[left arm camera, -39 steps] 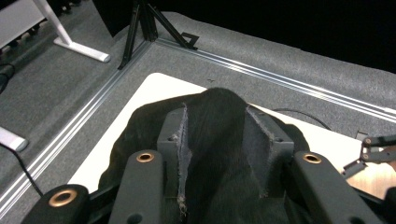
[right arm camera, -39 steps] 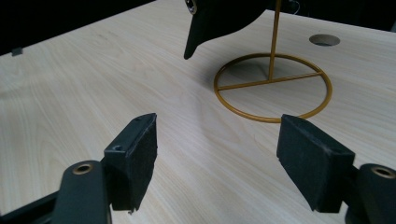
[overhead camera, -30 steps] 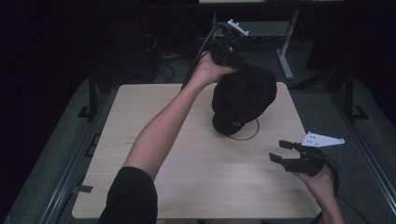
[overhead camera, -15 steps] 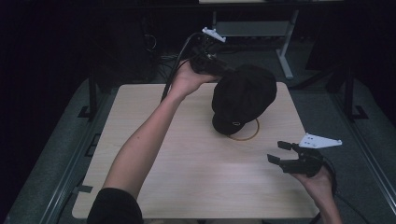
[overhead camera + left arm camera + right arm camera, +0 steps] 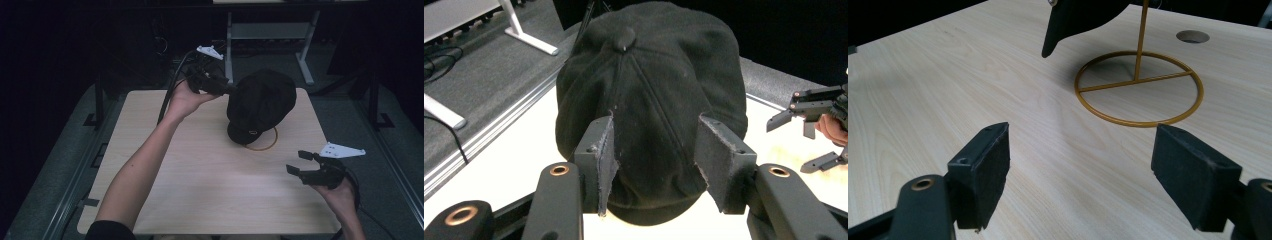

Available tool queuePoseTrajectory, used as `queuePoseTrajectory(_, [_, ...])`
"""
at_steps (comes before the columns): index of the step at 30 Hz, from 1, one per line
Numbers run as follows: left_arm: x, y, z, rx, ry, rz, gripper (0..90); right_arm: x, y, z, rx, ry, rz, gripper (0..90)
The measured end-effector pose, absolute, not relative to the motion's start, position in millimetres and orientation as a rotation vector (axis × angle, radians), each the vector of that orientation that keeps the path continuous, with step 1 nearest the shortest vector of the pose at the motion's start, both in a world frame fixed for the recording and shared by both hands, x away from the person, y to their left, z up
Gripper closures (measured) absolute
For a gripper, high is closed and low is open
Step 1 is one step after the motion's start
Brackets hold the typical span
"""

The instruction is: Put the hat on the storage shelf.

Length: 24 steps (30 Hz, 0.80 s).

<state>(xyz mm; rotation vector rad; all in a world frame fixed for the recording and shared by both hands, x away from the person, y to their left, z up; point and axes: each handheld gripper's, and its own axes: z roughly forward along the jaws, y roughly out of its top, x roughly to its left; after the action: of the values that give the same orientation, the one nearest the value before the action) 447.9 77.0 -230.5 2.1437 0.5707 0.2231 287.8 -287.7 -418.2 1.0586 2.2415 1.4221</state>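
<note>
Cap (image 5: 649, 100) on gold stand (image 5: 1138, 85), just beyond left gripper (image 5: 654, 160) | jaws spread, just been opening, pads clear of fabric | right gripper (image 5: 1080, 170) spread, empty, waiting near stand.

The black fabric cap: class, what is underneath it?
Under the black fabric cap a thin gold wire stand shows its upright rod and ring base on the pale wooden table. The cap covers the stand's top.
</note>
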Motion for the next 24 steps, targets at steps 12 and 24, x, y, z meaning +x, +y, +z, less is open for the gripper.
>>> queuePoseTrajectory(12, [432,107,-240,2.127,0.596,0.226,47.8,290,-282,-419,1.059,2.248,1.4,22.3])
queuePoseTrajectory(24, [417,132,-252,2.124,0.627,0.23,44.4,291,-280,-420,1.06,2.254,1.379,21.3])
